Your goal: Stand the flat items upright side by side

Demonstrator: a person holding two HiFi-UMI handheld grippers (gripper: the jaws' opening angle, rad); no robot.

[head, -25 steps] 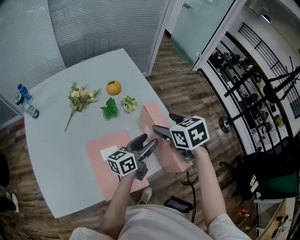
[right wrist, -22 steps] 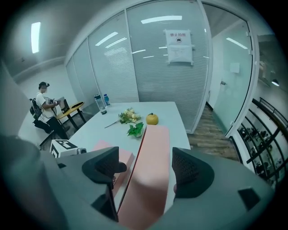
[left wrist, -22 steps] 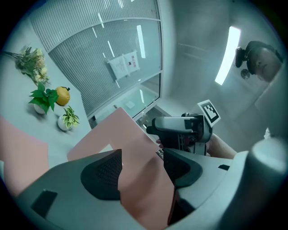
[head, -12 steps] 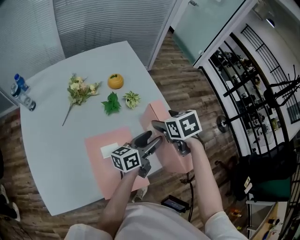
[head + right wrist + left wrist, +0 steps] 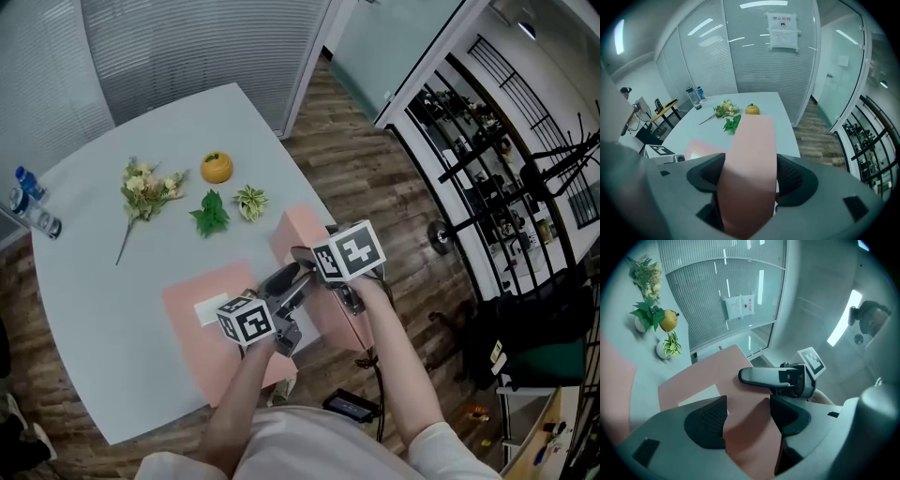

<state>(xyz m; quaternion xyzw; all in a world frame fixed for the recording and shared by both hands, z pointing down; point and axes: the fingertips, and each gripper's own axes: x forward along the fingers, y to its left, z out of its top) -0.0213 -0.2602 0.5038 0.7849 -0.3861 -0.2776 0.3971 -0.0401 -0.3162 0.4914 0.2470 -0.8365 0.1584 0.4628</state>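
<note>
Obs. A salmon-pink flat slab (image 5: 302,232), plain, matte and stiff like a thin box, stands on its long edge at the near right edge of the pale grey table (image 5: 103,281). The head view shows its broad face. In the right gripper view I see only its narrow top edge, an even pink band with a squared far end, running away toward the round orange fruit (image 5: 752,109).

Left: the left gripper (image 5: 747,416) comes at the near end of this slab, roughly level. The pink fills the whole gap, and both dark ribbed pads (image 5: 705,420) sit against its faces. I log it as clamped on the slab.

Right: the right gripper (image 5: 749,174) points steeply down from above and straddles the top edge. Its jaws have just been closing with the slab between them. A thin pale sliver shows beside the right-hand pad (image 5: 793,177), so I log the jaws as apart around the slab, not pressing.

A second salmon-pink flat slab (image 5: 192,342), the same colour, lies flat on the table just left of the standing one. It is partly covered by the left arm, and a white rectangular label (image 5: 208,309) sits on its top face. I cannot tell whether the two slabs touch.

Far side of the table, well apart from both slabs: a bunch of pale flowers (image 5: 145,187), a green leaf sprig (image 5: 209,216) and a small variegated plant (image 5: 249,202).
</note>
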